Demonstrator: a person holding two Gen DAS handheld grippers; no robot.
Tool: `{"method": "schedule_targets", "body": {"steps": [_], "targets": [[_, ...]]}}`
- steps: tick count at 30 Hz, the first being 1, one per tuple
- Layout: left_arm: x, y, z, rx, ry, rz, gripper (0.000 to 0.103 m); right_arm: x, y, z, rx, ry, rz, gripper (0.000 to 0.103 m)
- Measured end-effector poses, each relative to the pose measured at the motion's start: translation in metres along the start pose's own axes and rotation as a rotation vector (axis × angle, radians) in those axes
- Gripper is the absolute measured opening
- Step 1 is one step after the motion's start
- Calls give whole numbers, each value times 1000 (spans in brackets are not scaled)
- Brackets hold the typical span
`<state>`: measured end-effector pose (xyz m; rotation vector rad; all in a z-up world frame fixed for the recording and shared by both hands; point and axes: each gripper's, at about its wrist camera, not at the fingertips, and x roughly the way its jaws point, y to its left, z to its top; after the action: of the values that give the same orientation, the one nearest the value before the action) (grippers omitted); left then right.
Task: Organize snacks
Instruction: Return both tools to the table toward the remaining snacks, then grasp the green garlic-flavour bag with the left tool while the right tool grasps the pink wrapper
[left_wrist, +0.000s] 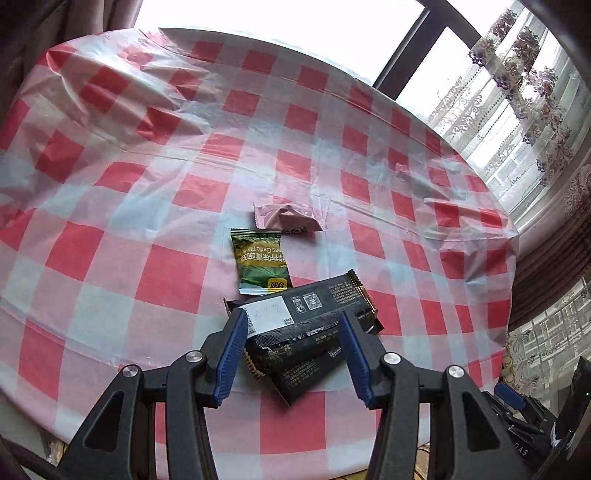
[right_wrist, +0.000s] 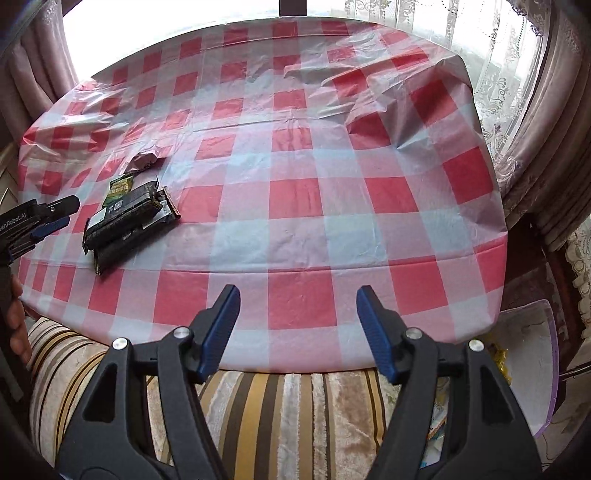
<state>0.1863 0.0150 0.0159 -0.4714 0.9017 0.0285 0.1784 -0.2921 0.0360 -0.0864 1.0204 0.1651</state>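
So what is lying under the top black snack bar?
Under the top black snack bar lie at least one more black bar and the lower edge of the green garlic-flavour pea packet. The bars hide the tablecloth beneath and whether anything else is stacked there.

Glossy, crinkled plastic tablecloth (left_wrist: 147, 221); shiny foil-like snack wrappers (left_wrist: 306, 310); the seat cushion (right_wrist: 288, 413) looks velvety.

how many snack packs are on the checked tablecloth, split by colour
Black foil bar packs: 2, overlapping, one lying partly on the other
Green pea packet with yellow logo: 1
Pale pink crinkled wrapper: 1
Total: 4
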Motion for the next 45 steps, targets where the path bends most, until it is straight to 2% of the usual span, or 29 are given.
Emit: {"method": "schedule_targets", "body": {"steps": [9, 15, 22, 24, 29, 32, 39, 42, 45], "targets": [[56, 11, 32, -16, 73, 103, 57, 12, 21, 22, -33, -36, 33, 71], [87, 2, 40, 52, 115, 201, 58, 21, 30, 37, -52, -63, 41, 75], [102, -14, 43, 169, 116, 292, 58, 33, 43, 59, -85, -79, 63, 77], [104, -18, 43, 216, 107, 331, 49, 37, 49, 67, -98, -82, 71, 78], [101, -12, 44, 218, 95, 299, 41, 48, 69, 88, -150, -91, 109, 80], [93, 0, 46, 160, 85, 248, 40, 56, 86, 102, -192, -97, 139, 84], [67, 40, 47, 14, 29, 204, 40, 83, 128, 130, -239, -67, 218, 85], [54, 53, 43, -26, 4, 193, 40, 95, 151, 138, -320, -66, 236, 85], [46, 63, 39, -53, -9, 186, 40, 106, 176, 144, -478, -65, 222, 85]]}}
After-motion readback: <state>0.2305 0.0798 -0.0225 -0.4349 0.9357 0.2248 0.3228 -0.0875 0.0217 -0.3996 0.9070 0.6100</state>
